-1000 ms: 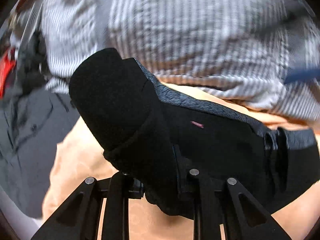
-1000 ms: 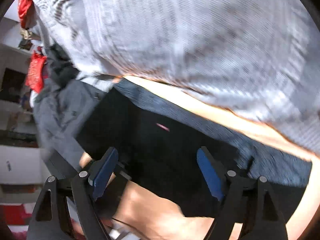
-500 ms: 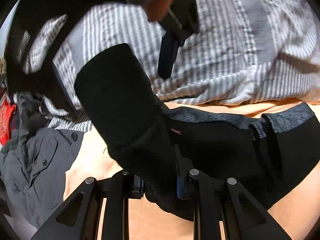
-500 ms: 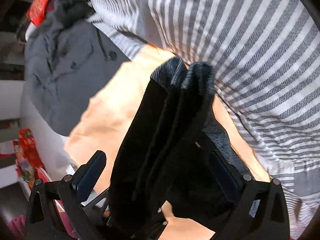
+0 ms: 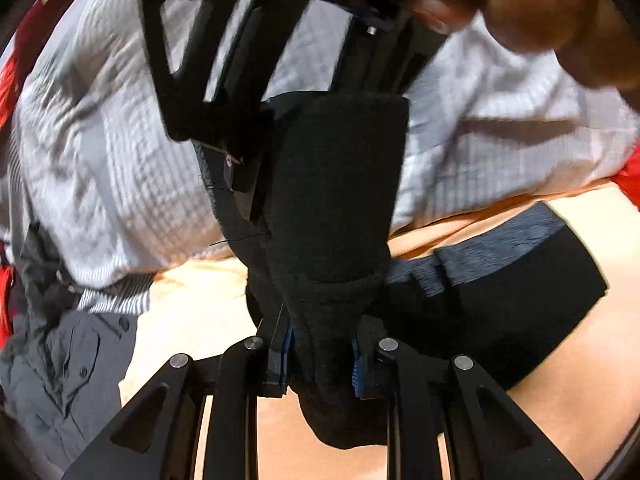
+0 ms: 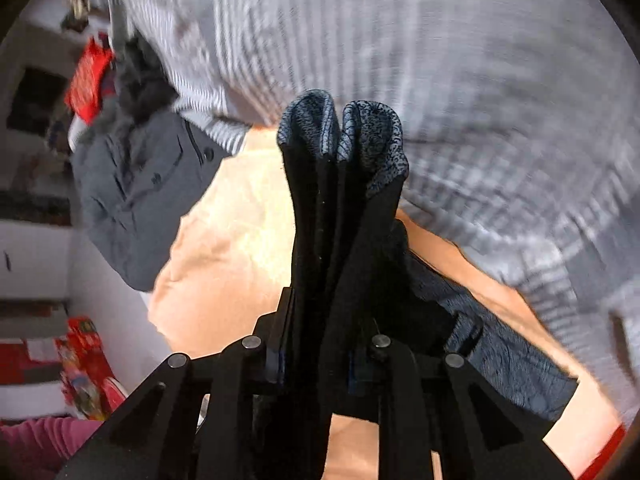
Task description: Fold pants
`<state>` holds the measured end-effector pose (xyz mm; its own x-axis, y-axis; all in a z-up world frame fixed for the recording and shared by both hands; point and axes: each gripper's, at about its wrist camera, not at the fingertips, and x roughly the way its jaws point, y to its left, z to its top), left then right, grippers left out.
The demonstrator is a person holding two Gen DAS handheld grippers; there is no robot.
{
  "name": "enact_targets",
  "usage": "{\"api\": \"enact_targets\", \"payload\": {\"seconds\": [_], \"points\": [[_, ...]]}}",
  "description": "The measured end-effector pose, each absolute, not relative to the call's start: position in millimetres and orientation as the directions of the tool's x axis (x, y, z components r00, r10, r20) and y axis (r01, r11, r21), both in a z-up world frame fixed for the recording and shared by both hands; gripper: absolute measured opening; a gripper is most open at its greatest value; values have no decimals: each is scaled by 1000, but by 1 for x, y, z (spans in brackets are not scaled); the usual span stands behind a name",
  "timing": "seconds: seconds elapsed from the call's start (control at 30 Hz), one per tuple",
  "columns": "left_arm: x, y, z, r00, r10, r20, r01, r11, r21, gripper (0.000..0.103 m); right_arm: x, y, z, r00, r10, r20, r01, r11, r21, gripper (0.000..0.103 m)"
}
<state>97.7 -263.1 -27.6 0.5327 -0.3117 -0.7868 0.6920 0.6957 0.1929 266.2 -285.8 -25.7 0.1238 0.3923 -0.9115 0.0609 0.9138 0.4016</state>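
Observation:
The black pants (image 5: 500, 312) with a grey-blue patterned waistband (image 5: 496, 240) lie on an orange surface (image 5: 560, 392). My left gripper (image 5: 322, 364) is shut on a bunched fold of the black pants, which stands up in front of the camera. My right gripper (image 6: 316, 364) is shut on the pants (image 6: 340, 240) too, with the doubled waistband end (image 6: 344, 132) sticking up between its fingers. The right gripper also shows in the left wrist view (image 5: 248, 184), reaching down onto the same raised fold, with the person's hand above it.
A grey-and-white striped garment (image 5: 100, 140) lies behind the pants and fills the far side (image 6: 480, 100). A dark grey buttoned garment (image 5: 68, 360) lies at the left (image 6: 140, 192). Red items (image 6: 86, 80) and shelves are beyond the orange surface's left edge.
My right gripper has closed on the raised waistband end of the pants. Both grippers have come together on the same lifted fold, and the right one has come closer over it in the left view.

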Motion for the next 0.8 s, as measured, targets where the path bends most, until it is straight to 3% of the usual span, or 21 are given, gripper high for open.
{"api": "enact_targets", "payload": {"seconds": [0.43,0.8], "points": [[9,-357,8,414,-436,-799,835,532,142,23,136,-413,7,356,452,-817,199,818,540,22],[-63,-436,-49,322,-375,-869,899,408,156,23,38,-505,-55,422,463,-779,353,708,612,22]]}}
